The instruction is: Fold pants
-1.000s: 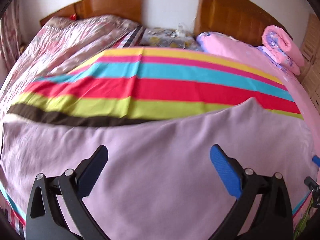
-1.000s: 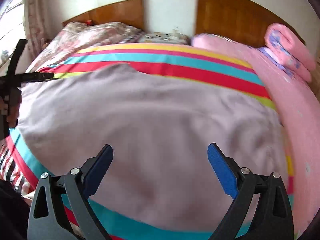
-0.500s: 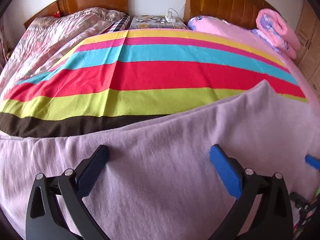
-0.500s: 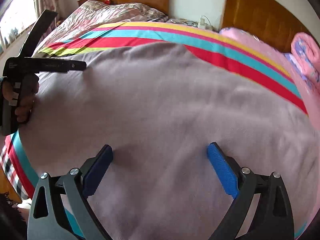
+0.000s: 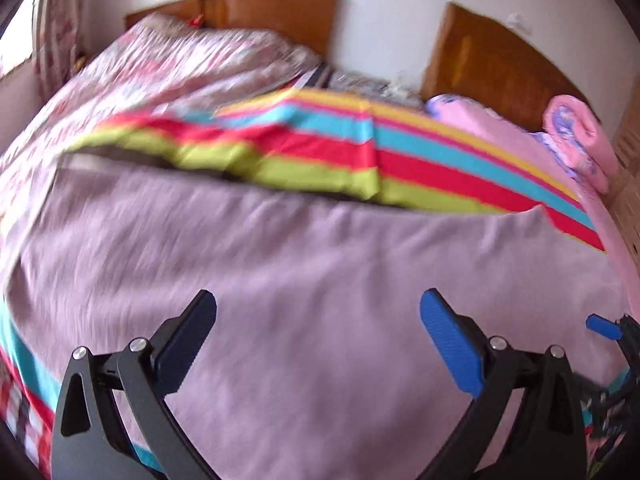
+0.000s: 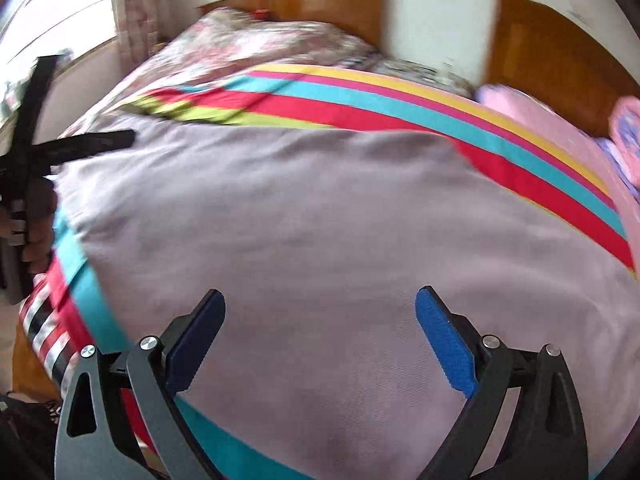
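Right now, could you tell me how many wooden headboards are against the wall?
2: one headboard behind the floral quilt on the left, another headboard behind the pink bedding on the right.

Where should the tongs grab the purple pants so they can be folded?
Probably at the far corners of the purple pants, where the top edge lies flat on the striped sheet. Come in low from the near side, over the cloth, left tongs and right tongs one to each corner. Both are open.
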`<state>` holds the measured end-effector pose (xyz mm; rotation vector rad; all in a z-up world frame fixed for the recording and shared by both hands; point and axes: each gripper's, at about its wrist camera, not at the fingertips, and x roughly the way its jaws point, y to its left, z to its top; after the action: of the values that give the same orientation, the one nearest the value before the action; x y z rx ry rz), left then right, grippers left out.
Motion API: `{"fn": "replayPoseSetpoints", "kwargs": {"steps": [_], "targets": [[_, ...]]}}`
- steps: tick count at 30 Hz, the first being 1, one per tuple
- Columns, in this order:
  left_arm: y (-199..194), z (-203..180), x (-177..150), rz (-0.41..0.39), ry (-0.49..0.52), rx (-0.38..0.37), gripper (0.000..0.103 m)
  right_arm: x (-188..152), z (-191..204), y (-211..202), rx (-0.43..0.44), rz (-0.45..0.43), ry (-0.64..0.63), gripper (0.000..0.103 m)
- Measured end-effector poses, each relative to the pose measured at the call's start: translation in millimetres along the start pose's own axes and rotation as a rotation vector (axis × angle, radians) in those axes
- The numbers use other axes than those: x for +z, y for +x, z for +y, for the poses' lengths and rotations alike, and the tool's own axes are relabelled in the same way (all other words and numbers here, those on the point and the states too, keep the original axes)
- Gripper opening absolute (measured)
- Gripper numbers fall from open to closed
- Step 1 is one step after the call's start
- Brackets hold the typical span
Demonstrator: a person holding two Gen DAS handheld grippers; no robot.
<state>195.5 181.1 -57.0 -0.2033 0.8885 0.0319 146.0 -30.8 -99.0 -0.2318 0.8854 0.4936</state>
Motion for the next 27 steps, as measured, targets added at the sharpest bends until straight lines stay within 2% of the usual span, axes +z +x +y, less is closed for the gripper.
{"fn": "replayPoseSetpoints", "kwargs": {"steps": [3,6,9,17,19,22,24,25,26,27], "targets": [[19,7,-12,0.035,0.007,0.035,0.102,-2,20,23,-0.01,0.068,-0.062,0.092],[22,-1,-12,0.035,0.045,0.078,0.102,-6,16,23,0.006,0.066,-0.029,0.093],[26,-2,-9,0.045,0.044,0.097,0.102,-7,8,16,-0.036,0.072,-0.011,0.092],[29,-5,-13,0.047,0.067,0.129,0.102,-42,-33,-8,-0.018,0.09,0.044,0.093],[30,-6,-14,0.046,0.068,0.131,0.102,-48,-41,-24,-0.008,0.046,0.066,0.092],[30,-6,-13,0.046,0.069,0.132,0.102,-58,-58,-49,-0.04,-0.029,0.111,0.093],[30,-6,-13,0.045,0.07,0.134,0.102,-67,-71,-47,-0.113,0.007,0.121,0.093],[30,-6,-13,0.045,0.07,0.135,0.102,-76,-83,-39,-0.173,0.066,0.135,0.093],[30,-6,-13,0.044,0.07,0.135,0.102,-82,-91,-38,-0.159,0.069,0.157,0.094],[30,-6,-13,0.045,0.07,0.136,0.102,-86,-96,-44,-0.128,0.028,0.182,0.095]]}}
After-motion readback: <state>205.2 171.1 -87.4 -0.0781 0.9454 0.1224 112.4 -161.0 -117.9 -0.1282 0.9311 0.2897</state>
